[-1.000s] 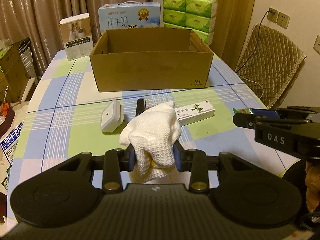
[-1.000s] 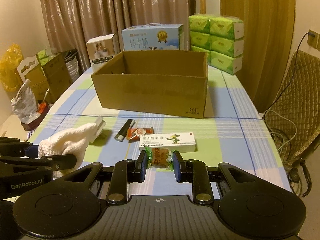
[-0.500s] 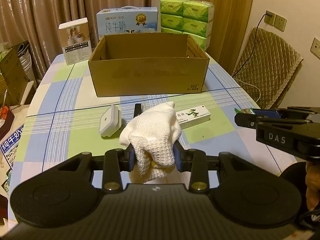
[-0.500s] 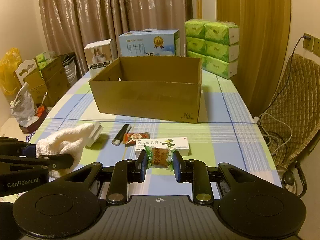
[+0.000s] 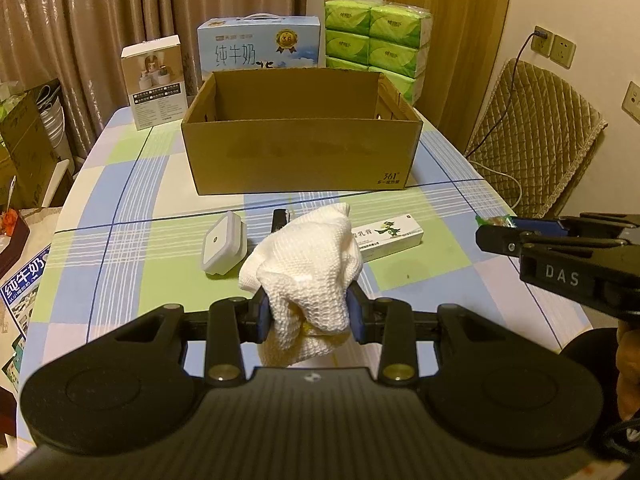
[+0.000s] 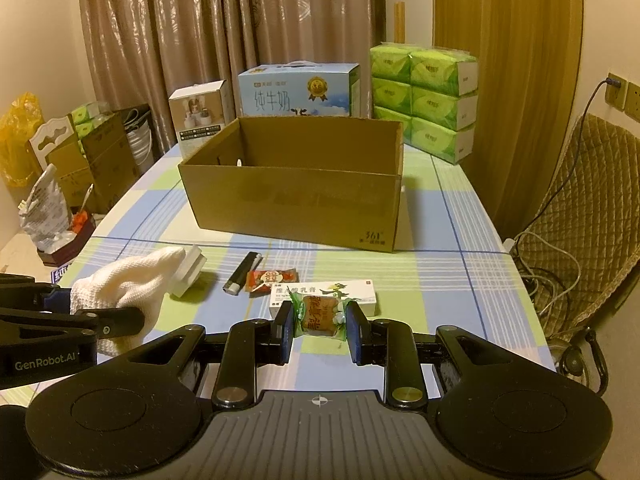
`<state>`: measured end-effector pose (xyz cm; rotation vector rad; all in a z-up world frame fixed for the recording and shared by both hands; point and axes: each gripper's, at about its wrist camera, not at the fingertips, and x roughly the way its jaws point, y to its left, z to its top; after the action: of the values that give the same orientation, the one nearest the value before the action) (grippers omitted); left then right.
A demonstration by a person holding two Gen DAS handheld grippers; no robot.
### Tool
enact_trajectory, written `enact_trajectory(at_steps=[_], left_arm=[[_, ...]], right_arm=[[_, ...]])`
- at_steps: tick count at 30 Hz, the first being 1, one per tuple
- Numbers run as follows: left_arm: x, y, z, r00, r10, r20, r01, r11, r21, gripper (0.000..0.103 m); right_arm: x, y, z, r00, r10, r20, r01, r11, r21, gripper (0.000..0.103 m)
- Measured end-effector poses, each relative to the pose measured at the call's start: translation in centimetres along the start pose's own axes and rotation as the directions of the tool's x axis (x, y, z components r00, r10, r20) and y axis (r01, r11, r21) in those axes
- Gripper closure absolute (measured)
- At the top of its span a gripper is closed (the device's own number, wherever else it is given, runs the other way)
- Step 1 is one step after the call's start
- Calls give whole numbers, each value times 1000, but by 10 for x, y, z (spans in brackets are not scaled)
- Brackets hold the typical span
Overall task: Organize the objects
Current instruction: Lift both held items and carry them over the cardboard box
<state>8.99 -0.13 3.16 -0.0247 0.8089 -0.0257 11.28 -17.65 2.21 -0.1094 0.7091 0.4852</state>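
Observation:
My left gripper [image 5: 310, 314] is shut on a white knitted cloth [image 5: 308, 264] and holds it above the table, short of the open cardboard box [image 5: 300, 152]. My right gripper [image 6: 319, 328] is shut on a green-wrapped snack [image 6: 318, 318], also held above the table. The box [image 6: 292, 200] stands open at mid-table. On the checked tablecloth lie a white square gadget [image 5: 222, 248], a black lighter [image 6: 242, 274], a red snack packet [image 6: 272, 278] and a white ointment carton [image 6: 324, 294]. Each gripper shows at the edge of the other's view.
Behind the box stand a milk carton case [image 5: 260, 46], a small white product box [image 5: 154, 82] and stacked green tissue packs [image 5: 376, 44]. A quilted chair [image 6: 580, 208] with cables is right of the table. Boxes and bags crowd the floor at left [image 6: 80, 160].
Both grippers have risen and drawn back a little with their loads; the box and table items look farther away and lower in view. Grips unchanged.

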Motion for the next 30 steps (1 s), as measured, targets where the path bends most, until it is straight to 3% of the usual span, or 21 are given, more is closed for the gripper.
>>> enact_trajectory(at_steps=[19,30], left_arm=[[3,5,5,1000,-21,-16,21,1000,-9,71],[26,20,74,999,-49,10,49,999,6,71]], right_arm=[[3,-3,5,1000,6,-22,-6,1000,-3,79],[25,-24,78,999,28,-14,-29,999,-16,79]])
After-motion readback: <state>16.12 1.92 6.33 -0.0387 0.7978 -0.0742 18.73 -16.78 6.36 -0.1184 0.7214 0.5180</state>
